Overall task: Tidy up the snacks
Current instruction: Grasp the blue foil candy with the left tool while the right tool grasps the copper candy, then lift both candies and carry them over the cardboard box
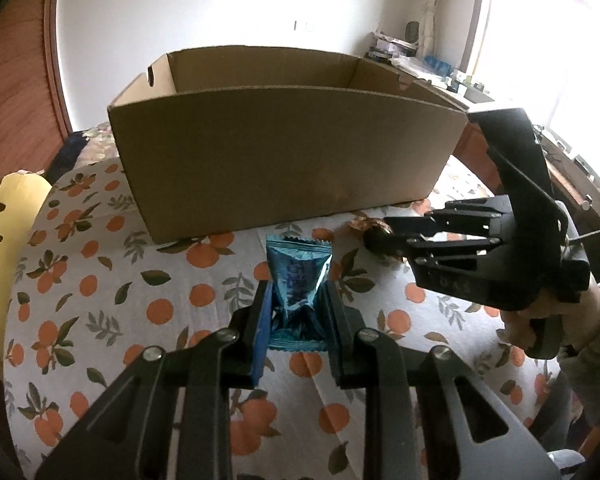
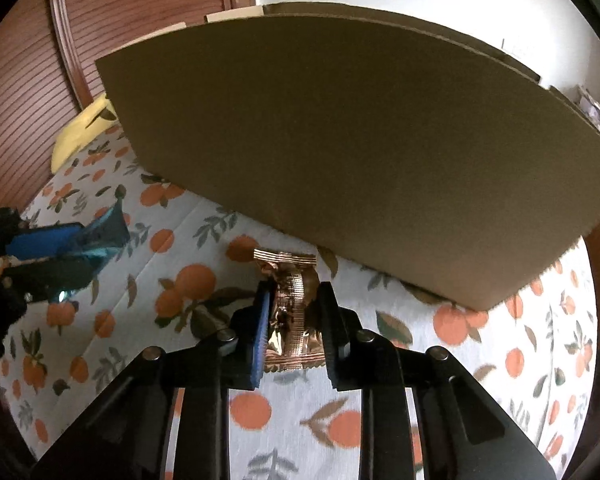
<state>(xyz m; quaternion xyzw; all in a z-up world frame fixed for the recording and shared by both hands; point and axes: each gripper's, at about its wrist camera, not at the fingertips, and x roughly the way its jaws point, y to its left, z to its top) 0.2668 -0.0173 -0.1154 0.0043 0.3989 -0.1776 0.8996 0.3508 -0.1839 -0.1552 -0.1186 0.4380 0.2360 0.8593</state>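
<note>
Left wrist view, nearest first: the left gripper [image 1: 297, 300] is closed on a blue snack packet [image 1: 298, 280], its pads pinching the wrapper's waist just above the orange-print tablecloth [image 1: 100, 280]. To its right the right gripper [image 1: 384, 240] is clamped in the same way on a copper foil snack packet [image 2: 290, 308], low over the cloth. Just beyond both stands the open cardboard box [image 1: 288, 152], its near wall tall before them; what lies inside is hidden. A yellow object [image 1: 12, 216] sits at the far left edge.

Judging from this, both packets need lifting clear of the near wall before moving forward, one hand at a time to avoid crossing, and releasing only once well over the opening.
</note>
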